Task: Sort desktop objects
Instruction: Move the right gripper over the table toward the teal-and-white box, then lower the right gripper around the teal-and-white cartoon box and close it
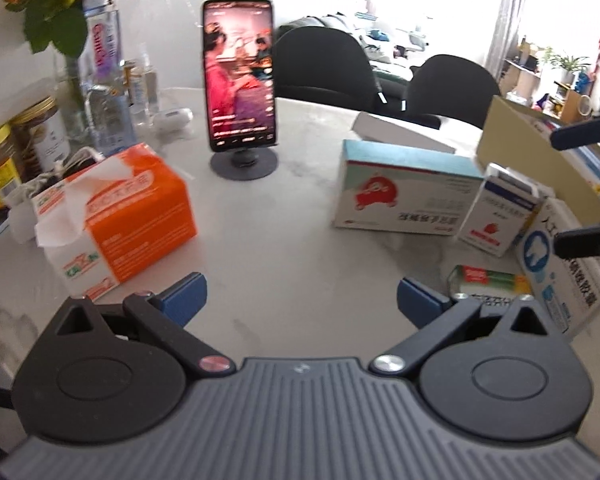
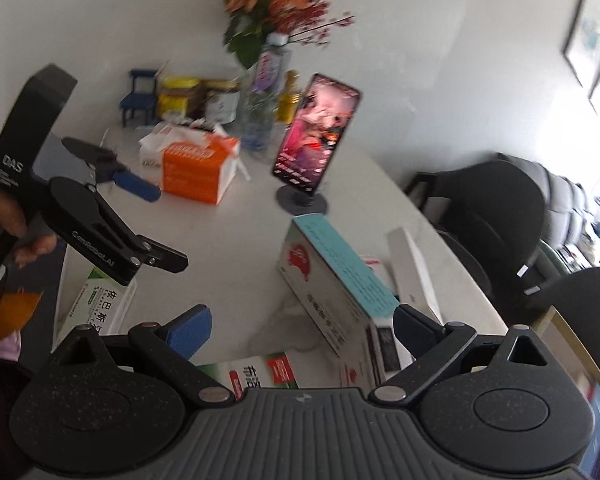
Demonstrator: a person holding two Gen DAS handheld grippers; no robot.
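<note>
In the left wrist view my left gripper [image 1: 302, 300] is open over bare tabletop with nothing between its fingers. To its right stand a white medicine box with a red logo and a light blue top [image 1: 404, 188], a small white and red box [image 1: 496, 216], a box with a blue tooth logo [image 1: 560, 272] and a flat green and red box [image 1: 488, 278]. My right gripper [image 1: 584, 186] reaches in from the right edge, open. In the right wrist view my right gripper [image 2: 302, 330] is open, with the red-logo box [image 2: 332, 288] just ahead of its right finger. The left gripper [image 2: 156, 224] hangs open at the left.
An orange tissue box [image 1: 116, 216] sits left of centre. A phone on a round stand [image 1: 240, 76] plays video at the back. Jars, a water bottle and a flower vase crowd the far left. A cardboard bin [image 1: 540, 152] stands at the right. A green box [image 2: 100, 304] lies under the left gripper.
</note>
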